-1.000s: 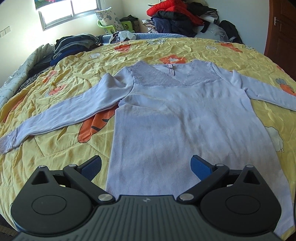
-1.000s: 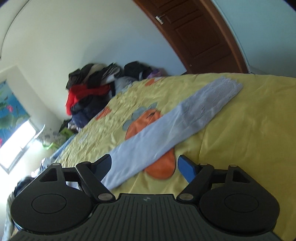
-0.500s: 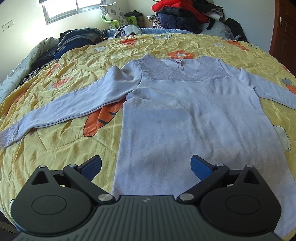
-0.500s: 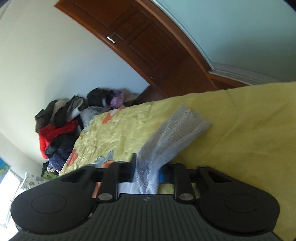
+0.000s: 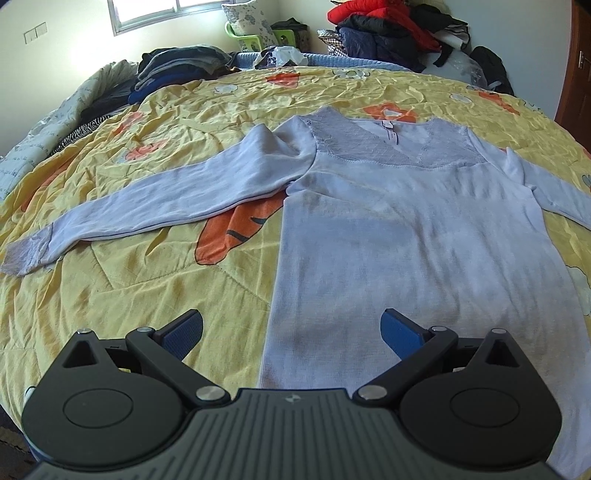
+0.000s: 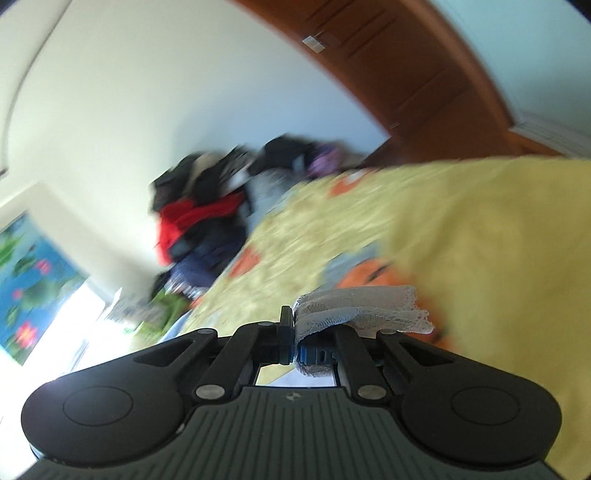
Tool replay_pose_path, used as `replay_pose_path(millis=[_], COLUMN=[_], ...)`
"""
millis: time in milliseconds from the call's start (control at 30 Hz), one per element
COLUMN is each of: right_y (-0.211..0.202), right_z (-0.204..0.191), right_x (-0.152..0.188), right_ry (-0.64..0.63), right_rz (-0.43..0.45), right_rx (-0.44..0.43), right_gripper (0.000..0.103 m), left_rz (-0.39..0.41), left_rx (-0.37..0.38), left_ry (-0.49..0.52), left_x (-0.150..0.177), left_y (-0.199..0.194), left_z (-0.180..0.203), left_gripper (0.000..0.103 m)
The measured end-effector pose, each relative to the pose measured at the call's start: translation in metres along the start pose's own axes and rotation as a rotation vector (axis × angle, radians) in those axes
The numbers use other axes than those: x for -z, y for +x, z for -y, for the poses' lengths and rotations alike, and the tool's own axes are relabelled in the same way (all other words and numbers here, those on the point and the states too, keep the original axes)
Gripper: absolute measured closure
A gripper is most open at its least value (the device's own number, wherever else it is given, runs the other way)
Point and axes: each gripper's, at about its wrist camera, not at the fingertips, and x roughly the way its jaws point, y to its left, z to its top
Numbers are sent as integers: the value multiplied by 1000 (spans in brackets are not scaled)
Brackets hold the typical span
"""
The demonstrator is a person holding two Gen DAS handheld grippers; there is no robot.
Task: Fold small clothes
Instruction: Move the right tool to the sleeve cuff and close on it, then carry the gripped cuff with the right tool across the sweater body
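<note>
A pale lilac long-sleeved top [image 5: 399,236] with a lace yoke lies flat, front up, on the yellow bedspread [image 5: 110,288]. Its left sleeve [image 5: 155,214] stretches out to the left, lace cuff at the far left. In the left wrist view my left gripper [image 5: 291,326] hovers open above the top's hem near its left edge, nothing between the blue pads. In the blurred right wrist view my right gripper [image 6: 293,328] is shut on the lace cuff [image 6: 362,310] of the other sleeve, lifted off the bed; the cuff drapes to the right of the closed fingers.
A heap of red and dark clothes [image 5: 391,29] sits behind the bed, with folded dark clothes [image 5: 173,70] at the back left and a green basket [image 5: 251,35] under the window. A brown wooden door [image 6: 406,55] stands beyond the bed's right side.
My right gripper has gone from open over the flat right sleeve to shut on its cuff, and has lifted it while swinging. The left gripper has drifted left toward the top's left edge, still open.
</note>
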Motion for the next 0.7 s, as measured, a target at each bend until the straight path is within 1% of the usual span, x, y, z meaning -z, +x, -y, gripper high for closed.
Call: replay_pose_path(millis=[100,200,300,533,700], right_y=[19,35,42,47,50], right_z=[-18,-34,-50,-86,-122], right_x=[14,30,50,94,124], right_ry=[-4,19,35,17,-27], right_rz=[-66,-130,-181,-282,-349], right_rx=[-50,-88,-122,-164,-202], right_gripper=[94,94,94,94,94], left_rz=[7,14,7,-4,-8], left_rx=[-14,-31,-44,-53,-56], left_ry=[2,2,2,2,9], left_x=[0,0,1,3,4], left_y=[0,2,6,11,14], left_z=[-2,-4,-6,-6,-6], left_gripper=[0,0,0,0,0])
